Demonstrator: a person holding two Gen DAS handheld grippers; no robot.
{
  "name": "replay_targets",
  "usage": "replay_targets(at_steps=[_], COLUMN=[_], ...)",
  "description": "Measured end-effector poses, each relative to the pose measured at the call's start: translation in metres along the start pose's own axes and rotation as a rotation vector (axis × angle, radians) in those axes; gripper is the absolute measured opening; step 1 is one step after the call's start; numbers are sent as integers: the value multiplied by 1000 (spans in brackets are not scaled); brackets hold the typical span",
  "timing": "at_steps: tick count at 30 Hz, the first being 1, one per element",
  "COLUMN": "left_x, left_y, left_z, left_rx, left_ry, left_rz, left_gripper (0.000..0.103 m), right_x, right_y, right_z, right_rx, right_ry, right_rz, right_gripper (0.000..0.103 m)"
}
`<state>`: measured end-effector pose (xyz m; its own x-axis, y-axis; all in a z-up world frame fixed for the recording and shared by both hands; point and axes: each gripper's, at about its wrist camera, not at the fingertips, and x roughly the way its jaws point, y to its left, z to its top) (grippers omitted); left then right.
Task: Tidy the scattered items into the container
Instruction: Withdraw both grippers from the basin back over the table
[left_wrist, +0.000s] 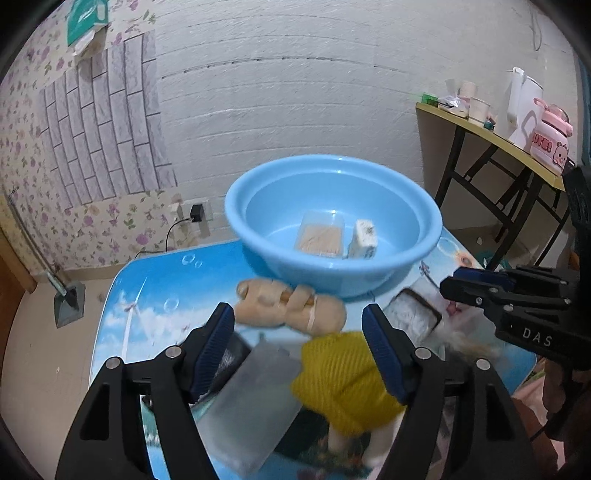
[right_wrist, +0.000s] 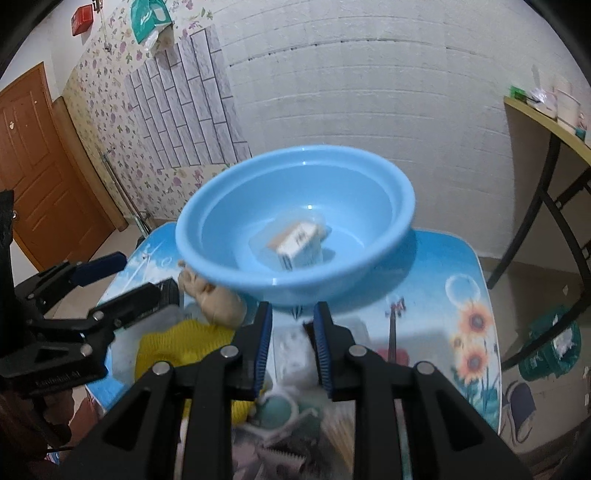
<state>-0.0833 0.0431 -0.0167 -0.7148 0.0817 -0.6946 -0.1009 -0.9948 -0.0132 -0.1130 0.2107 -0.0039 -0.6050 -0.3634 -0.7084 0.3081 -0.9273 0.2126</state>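
Hovering low over the clutter, the left tool (left_wrist: 299, 347) has its jaws spread wide and clamped on nothing, with the plush doll (left_wrist: 321, 347) lying between them. The doll's tan head points toward 11 o'clock and its yellow knitted body (left_wrist: 343, 380) runs back toward 5 o'clock, so its long axis sits diagonal to the jaw gap rather than square across it. A translucent flat box (left_wrist: 255, 398) lies just beside the doll at 8 o'clock, partly under the left jaw. The blue basin (left_wrist: 332, 225) stands at 12 o'clock, already holding a clear tub (left_wrist: 319, 236) and a small white carton (left_wrist: 364, 238); its near rim seems almost to touch the doll's head.

The right tool (right_wrist: 291, 343) hangs with its jaws partly apart, empty, above a white wrapped item (right_wrist: 295, 354) whose nature blur hides. The left tool is clearly the nearer to the doll.

Closing on the yellow body looks the likely next move, then lifting over the basin rim. The bench (right_wrist: 443, 266) is bare toward 2 o'clock in the right view, while its near side is crowded, and the two tools sit close enough to risk bumping.
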Motion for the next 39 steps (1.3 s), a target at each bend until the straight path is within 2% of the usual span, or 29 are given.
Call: replay_targets(at_steps=[7, 14, 26, 39], left_x=[-13, -19, -18, -10], left_y=[1, 3, 0, -3], left_z=[-33, -56, -72, -78], left_rx=[20, 14, 12, 17], left_ry=[22, 56, 88, 120], left_rz=[32, 20, 10, 12], left_gripper=[72, 72, 72, 72], right_x=[-7, -13, -12, -14], right_y=[12, 15, 21, 15], right_z=[-27, -45, -68, -69], right_rx=[-36, -40, -48, -35], right_ry=[33, 76, 141, 130], right_rz=[-17, -35, -31, -37], right_gripper=[23, 24, 24, 24])
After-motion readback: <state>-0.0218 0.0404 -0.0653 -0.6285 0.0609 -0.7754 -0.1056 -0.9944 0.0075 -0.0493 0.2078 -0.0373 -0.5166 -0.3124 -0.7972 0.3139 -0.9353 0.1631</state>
